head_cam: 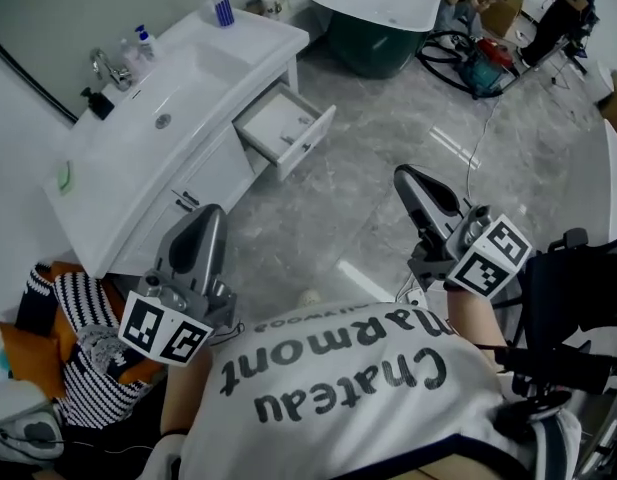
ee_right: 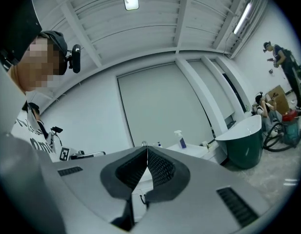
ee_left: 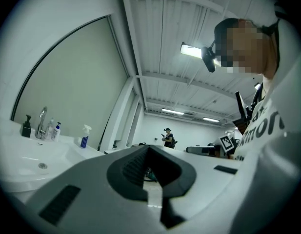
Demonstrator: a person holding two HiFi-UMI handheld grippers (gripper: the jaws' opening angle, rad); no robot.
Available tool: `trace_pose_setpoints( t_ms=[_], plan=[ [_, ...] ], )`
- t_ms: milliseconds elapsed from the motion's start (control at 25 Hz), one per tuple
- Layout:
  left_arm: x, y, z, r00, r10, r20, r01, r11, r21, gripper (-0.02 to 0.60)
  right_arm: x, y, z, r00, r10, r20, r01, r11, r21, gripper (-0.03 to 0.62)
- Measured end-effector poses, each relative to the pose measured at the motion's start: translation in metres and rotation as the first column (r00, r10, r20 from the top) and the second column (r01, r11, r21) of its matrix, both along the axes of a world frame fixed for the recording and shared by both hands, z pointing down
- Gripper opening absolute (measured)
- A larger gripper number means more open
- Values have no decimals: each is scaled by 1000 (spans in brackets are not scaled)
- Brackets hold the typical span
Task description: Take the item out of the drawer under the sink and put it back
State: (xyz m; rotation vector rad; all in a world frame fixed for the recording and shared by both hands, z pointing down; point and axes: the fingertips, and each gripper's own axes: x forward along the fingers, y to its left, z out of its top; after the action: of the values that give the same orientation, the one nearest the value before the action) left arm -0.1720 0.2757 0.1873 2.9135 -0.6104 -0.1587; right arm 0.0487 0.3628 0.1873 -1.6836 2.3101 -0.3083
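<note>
- The left gripper (head_cam: 212,214) is held level in front of the person's chest. In its own view the jaw tips meet and nothing sits between them, so this claw is closed and empty.
- The right gripper (head_cam: 408,176) is also level, on the other side of the chest. Its jaws are pressed together and hold nothing.
- The white sink (head_cam: 188,83) stands ahead and to the left, well apart from both grippers.
- The drawer (head_cam: 308,143) under the sink counter is pulled out over the grey floor (head_cam: 388,138).
- The item cannot be picked out: the drawer's inside shows only pale surfaces.
- A spray bottle (head_cam: 217,0) stands at the counter's far end, and a faucet (head_cam: 108,68) stands behind the basin.
- A bathtub (head_cam: 383,13) stands beyond the sink.
</note>
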Motion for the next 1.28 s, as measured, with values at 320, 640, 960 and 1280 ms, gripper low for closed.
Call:
trace_pose_setpoints(
  t_ms=[320,640,960,1280],
  plan=[
    [-27,-40,1,1000,-25,-19,24,1000,-19,8,-26,-50,9,999,-37,-21,37,999,-25,12],
    [-30,-53,3,999,-41,31,40,998,39,8,-29,-72,5,998,-44,-42,44,999,-18,12],
    [-30,-71,6,997,-59,43,58,998,37,8,-22,-90,13,999,-34,-35,33,999,-29,12],
    [-11,-95,17,996,-87,30,88,996,-21,8,-1,-114,26,999,-35,-27,33,996,-77,12]
  ],
)
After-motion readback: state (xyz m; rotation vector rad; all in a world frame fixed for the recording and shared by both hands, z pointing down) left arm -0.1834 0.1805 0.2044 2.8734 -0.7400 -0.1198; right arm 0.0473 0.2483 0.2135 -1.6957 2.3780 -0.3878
